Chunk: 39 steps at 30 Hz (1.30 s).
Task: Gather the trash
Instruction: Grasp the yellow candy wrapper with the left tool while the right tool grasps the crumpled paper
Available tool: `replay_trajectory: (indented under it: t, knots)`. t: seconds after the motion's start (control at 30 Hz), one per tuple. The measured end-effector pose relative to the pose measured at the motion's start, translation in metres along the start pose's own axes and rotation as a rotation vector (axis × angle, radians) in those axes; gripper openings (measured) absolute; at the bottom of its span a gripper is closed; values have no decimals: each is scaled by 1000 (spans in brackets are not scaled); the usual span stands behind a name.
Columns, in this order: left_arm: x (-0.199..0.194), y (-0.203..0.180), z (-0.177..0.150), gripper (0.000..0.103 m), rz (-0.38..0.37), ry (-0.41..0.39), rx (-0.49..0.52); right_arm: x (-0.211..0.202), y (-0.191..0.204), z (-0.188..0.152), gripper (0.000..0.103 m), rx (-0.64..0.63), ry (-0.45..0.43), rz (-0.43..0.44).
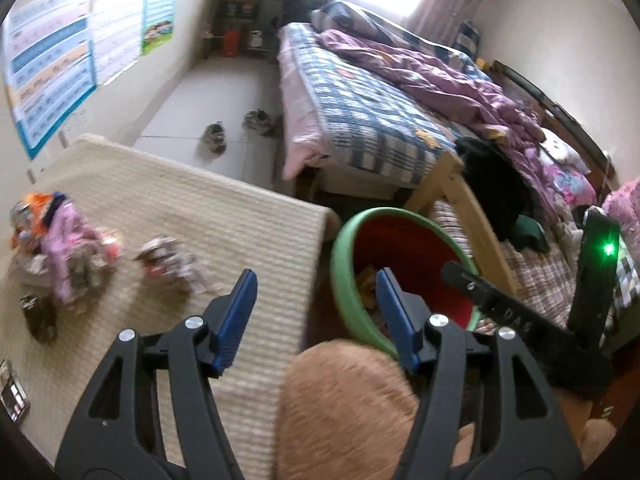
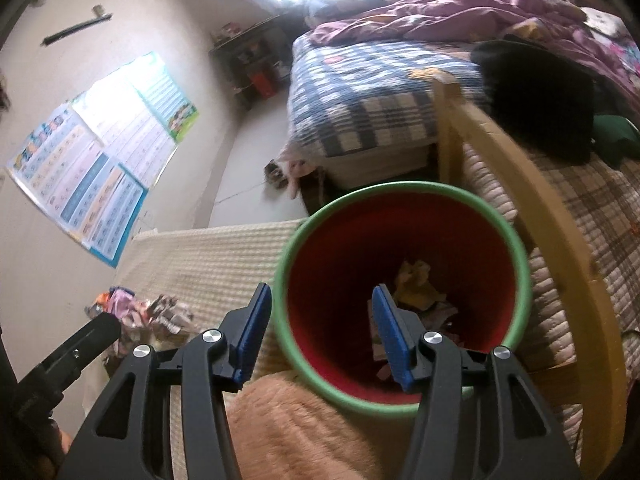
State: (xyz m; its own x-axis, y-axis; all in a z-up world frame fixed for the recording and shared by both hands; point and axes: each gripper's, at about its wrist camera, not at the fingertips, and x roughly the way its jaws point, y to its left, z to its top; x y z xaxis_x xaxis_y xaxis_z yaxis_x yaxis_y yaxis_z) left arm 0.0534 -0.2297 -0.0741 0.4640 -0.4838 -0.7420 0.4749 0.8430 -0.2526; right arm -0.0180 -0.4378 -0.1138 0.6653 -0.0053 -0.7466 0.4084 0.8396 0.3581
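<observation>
A bin with a green rim (image 1: 339, 272) (image 2: 400, 189) and a red inside stands at the corner of a cream mat (image 1: 192, 208) (image 2: 208, 256). Crumpled wrappers and paper (image 2: 416, 292) lie at its bottom. My right gripper (image 2: 322, 328) hovers over the bin's near edge, open, with nothing between its blue pads. My left gripper (image 1: 316, 300) is open and empty, straddling the mat's edge and the bin's rim. A pile of colourful wrappers (image 1: 64, 248) (image 2: 140, 308) and one loose wrapper (image 1: 168, 260) lie on the mat to the left.
A tan fuzzy object (image 1: 344, 408) (image 2: 304, 424) sits just below both grippers. A wooden bed frame (image 1: 472, 216) (image 2: 520, 184) and a bed with a plaid cover (image 1: 360, 112) stand right of the bin. Shoes (image 1: 216, 138) lie on the floor beyond the mat.
</observation>
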Motion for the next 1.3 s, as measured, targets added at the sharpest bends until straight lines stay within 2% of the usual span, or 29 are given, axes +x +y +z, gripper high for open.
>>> replay_trajectory:
  t: [0.13,0.23,0.37,0.53,0.6,0.67,0.77,0.87,1.0,1.2,1.3]
  knots:
    - [-19,42,-20,60,67,-1,-52,4,20,-5,52,-41,22,22]
    - [-37,83,-43,60,147,12,-117,11,37,-12,53,-83,51,42]
    - [-58,132,-86,60,235,85,-209,26,58,-26,54,-137,115,65]
    - [-52,156,-132,61,232,191,-304,43,88,-46,54,-232,176,81]
    - [-38,158,-143,61,207,246,-318,49,98,-53,54,-257,195,86]
    - [-24,155,-147,62,214,280,-302,50,105,-57,54,-282,201,87]
    - [-17,153,-149,60,235,282,-267,48,112,-62,54,-325,193,79]
    - [-16,158,-148,51,253,267,-278,53,113,-62,54,-328,204,71]
    - [-10,168,-157,51,254,287,-320,64,123,-64,54,-344,223,77]
    - [-6,162,-155,52,272,279,-279,93,161,-52,55,-400,205,111]
    - [-8,165,-157,52,267,275,-284,119,185,-42,60,-408,217,138]
